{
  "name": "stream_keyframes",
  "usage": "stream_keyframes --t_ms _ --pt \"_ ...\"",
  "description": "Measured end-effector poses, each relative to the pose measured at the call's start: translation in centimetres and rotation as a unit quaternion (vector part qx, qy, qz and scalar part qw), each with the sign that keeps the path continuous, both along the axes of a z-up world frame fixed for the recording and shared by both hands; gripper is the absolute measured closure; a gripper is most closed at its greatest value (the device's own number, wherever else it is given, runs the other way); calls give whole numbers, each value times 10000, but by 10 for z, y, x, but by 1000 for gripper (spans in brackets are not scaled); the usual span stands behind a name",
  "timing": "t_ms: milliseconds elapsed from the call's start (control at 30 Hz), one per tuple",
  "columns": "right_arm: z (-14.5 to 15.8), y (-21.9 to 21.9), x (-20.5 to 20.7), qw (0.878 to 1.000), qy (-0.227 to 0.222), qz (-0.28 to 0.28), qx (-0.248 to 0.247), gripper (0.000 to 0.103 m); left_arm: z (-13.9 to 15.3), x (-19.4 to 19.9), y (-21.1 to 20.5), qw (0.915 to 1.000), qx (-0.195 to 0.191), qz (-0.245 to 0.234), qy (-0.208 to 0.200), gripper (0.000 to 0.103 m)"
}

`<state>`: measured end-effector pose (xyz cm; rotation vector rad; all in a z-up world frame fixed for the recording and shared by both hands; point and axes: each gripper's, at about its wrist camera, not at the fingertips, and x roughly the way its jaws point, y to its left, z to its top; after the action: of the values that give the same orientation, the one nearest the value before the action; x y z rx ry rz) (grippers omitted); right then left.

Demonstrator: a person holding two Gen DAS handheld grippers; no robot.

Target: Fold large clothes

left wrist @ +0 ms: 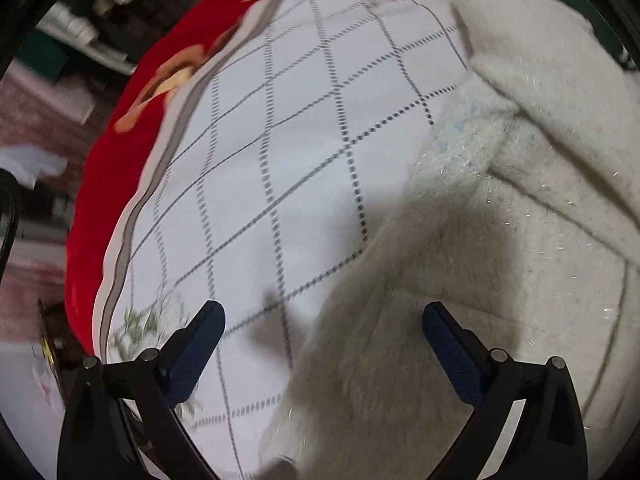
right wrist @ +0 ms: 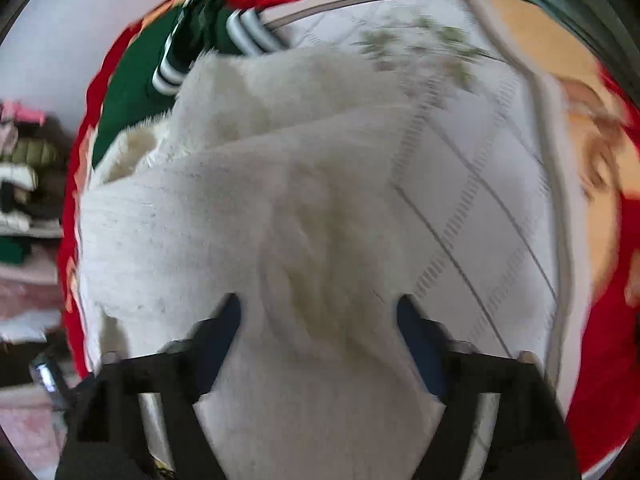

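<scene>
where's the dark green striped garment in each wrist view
Left wrist: green garment is a sliver at the top right edge, behind the white sweater.
Right wrist: it lies upper left, beyond the sweater.
Shared landmark: the checked white quilt with its red border.

Both wrist views look steeply down from close above the white sweater (left wrist: 500,240) (right wrist: 248,208), sharing it and the checked quilt (left wrist: 280,160) (right wrist: 480,220) beneath.
</scene>
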<state>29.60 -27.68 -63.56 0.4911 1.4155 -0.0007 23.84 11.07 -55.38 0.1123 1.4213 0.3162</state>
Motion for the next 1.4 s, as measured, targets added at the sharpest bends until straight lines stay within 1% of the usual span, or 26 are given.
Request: stream_keyframes --t_ms 33,100,167,200,233,267,300,367,500,600,667,767,833,867,900,933,1000,1067,1133,1167,1200,1267,1300,1333,1367,1400 --pt "1 -8 -16 9999 107 -124 -5 20 -5 4 -1 10000 -17 -52 32 3" --pt "-12 -19 -46 9985 487 -241 -59 20 -14 12 2 9998 -179 -66 42 5" --pt "-36 -28 -76 9951 930 -331 -23 20 -13 17 7 9986 -530 -27 -85 37" --pt "-52 -27 -87 9930 1133 -329 31 23 -12 19 6 9970 -758 -51 -134 67" --pt "-65 -25 -94 9914 1261 -340 109 33 -11 22 2 9966 -806 -137 -99 76" --pt "-73 -23 -100 9897 1370 -377 153 68 -9 23 -2 9975 -672 -223 -90 80" --pt "-77 -21 -106 9889 1395 -486 136 81 -7 22 -8 9979 -520 -360 -123 86" --pt "-75 -17 -111 9884 1330 -641 349 92 -6 19 -10 9980 -426 -439 -137 87" --pt "-62 -5 -121 9879 1388 -517 458 93 -3 1 7 9989 -357 -303 -84 89" --pt "-57 -6 -141 9847 1547 -537 588 94 -7 -23 22 9994 -254 -105 206 93" --pt "-61 -8 -149 9810 1739 -577 636 94 -10 -41 33 9984 -367 157 395 93" --pt "-67 -5 -164 9771 2010 -504 490 92 5 -49 28 9989 -315 96 321 90" --pt "-66 -2 -163 9787 2009 -320 280 90 17 -43 18 9991 -400 -10 159 88" --pt "-64 3 -159 9803 1949 -243 218 86 23 -35 12 9990 -442 -89 46 86" --pt "-61 5 -155 9819 1882 -179 139 82 26 -24 8 9987 -457 -198 -70 77" --pt "-59 7 -151 9831 1823 -138 80 80 27 -13 1 9984 -445 -311 -160 54" --pt "-58 7 -139 9852 1712 -71 -81 65 25 11 -9 9969 -459 -561 -295 26" --pt "-55 10 -129 9874 1561 39 -273 64 18 31 -20 9948 -383 -864 -372 26" --pt "-56 12 -116 9881 1464 133 -455 64 -5 51 -26 9918 -272 -1246 -103 26" --pt "-57 12 -111 9890 1385 165 -488 64 -23 61 -34 9885 -232 -1489 102 26" --pt "-59 12 -107 9894 1360 180 -486 64 -24 63 -39 9869 -174 -1600 120 25" --pt "-68 15 -95 9900 1332 220 -402 64 -24 70 -43 9848 -175 -1727 -92 29" --pt "-70 17 -90 9911 1251 264 -375 64 -23 72 -43 9840 -298 -1755 -109 45" --pt "-69 18 -86 9921 1152 334 -358 64 -21 72 -43 9827 -570 -1759 -107 81" --pt "-68 23 -80 9933 1033 437 -283 67 -19 71 -43 9829 -680 -1706 -140 90" --pt "-68 26 -75 9937 973 505 -235 81 -17 69 -45 9835 -599 -1698 -178 92"
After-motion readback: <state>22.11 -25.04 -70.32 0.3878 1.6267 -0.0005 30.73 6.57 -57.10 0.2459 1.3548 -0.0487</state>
